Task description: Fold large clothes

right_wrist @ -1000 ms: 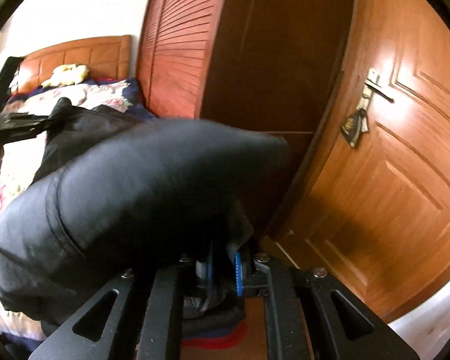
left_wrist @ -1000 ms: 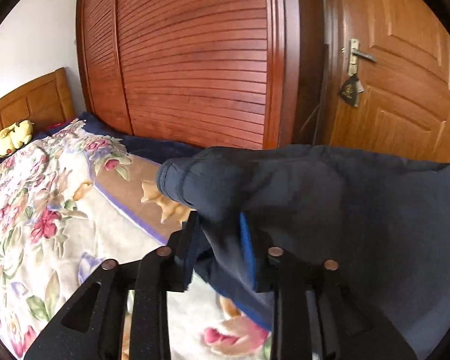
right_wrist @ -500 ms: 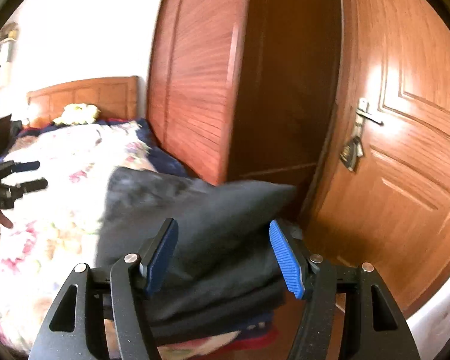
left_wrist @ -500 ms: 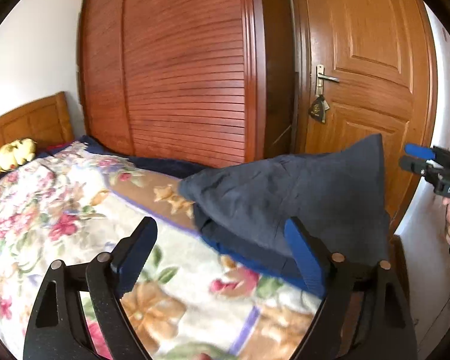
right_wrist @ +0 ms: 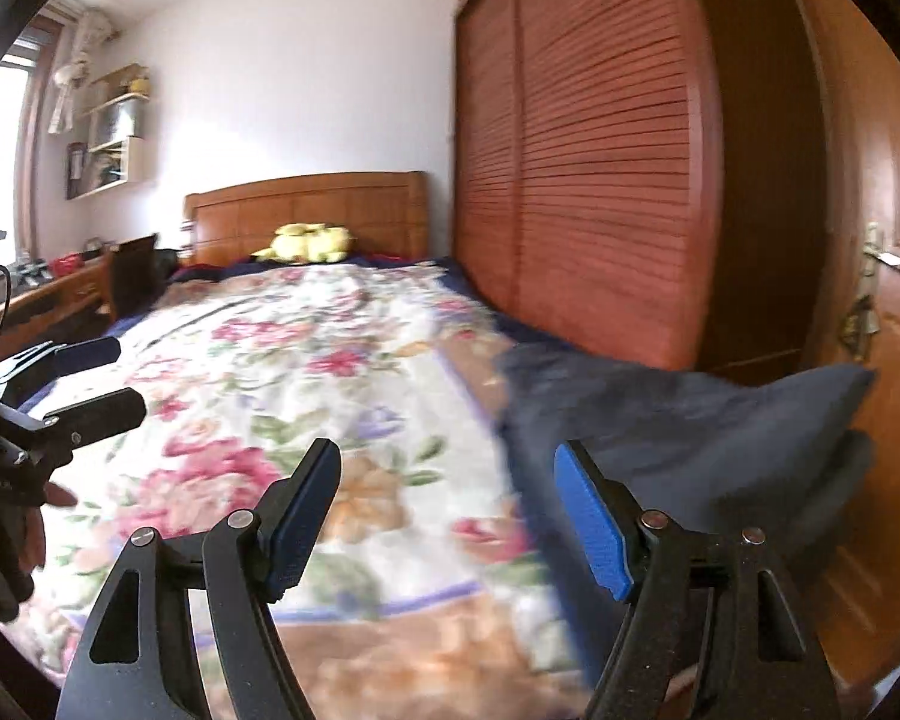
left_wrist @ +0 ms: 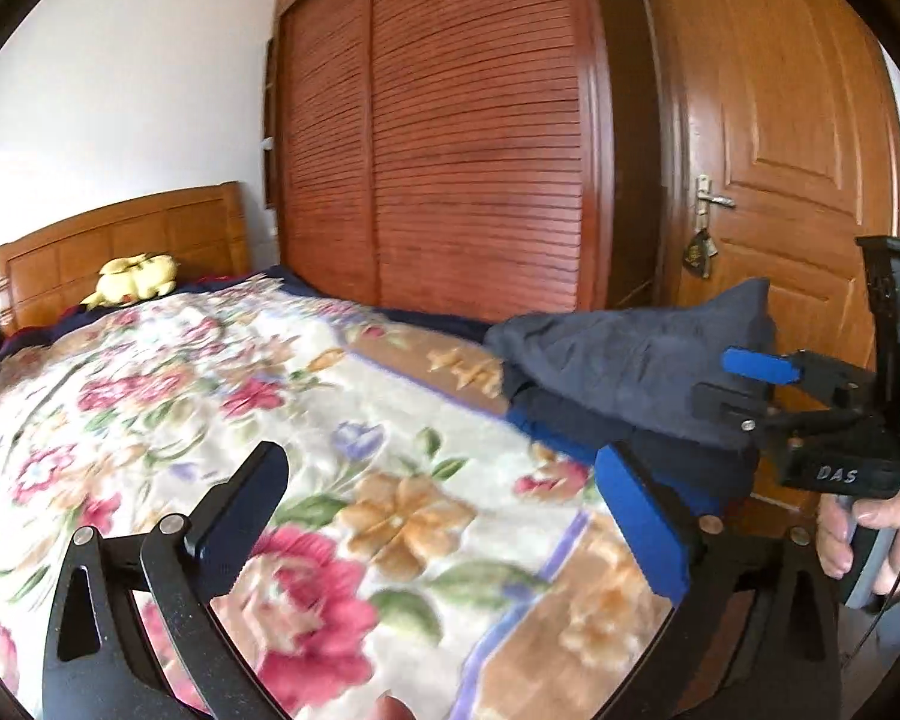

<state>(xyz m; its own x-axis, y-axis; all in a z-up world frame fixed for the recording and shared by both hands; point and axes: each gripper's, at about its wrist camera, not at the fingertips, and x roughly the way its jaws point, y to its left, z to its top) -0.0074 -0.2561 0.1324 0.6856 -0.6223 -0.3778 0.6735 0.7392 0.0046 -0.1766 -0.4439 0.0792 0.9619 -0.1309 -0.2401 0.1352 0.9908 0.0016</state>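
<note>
A: Where is the dark garment (left_wrist: 630,360) now?

B: It lies in a folded stack at the foot corner of the bed (left_wrist: 306,420), ahead and to the right of the left hand-held gripper (left_wrist: 444,516) and just off the right finger of the right hand-held gripper (right_wrist: 450,516). A second ago both were clamped on that cloth; now neither touches it.

A: So the fold is let go?

B: I judge it so: the garment sits by itself, one corner standing up, so this fold looks done and set down.

A: And the jaws?

B: Both are opening, the left very wide, the right a little less, with only the floral blanket (right_wrist: 282,372) seen between them. Beyond stands the wardrobe (left_wrist: 468,138).
</note>
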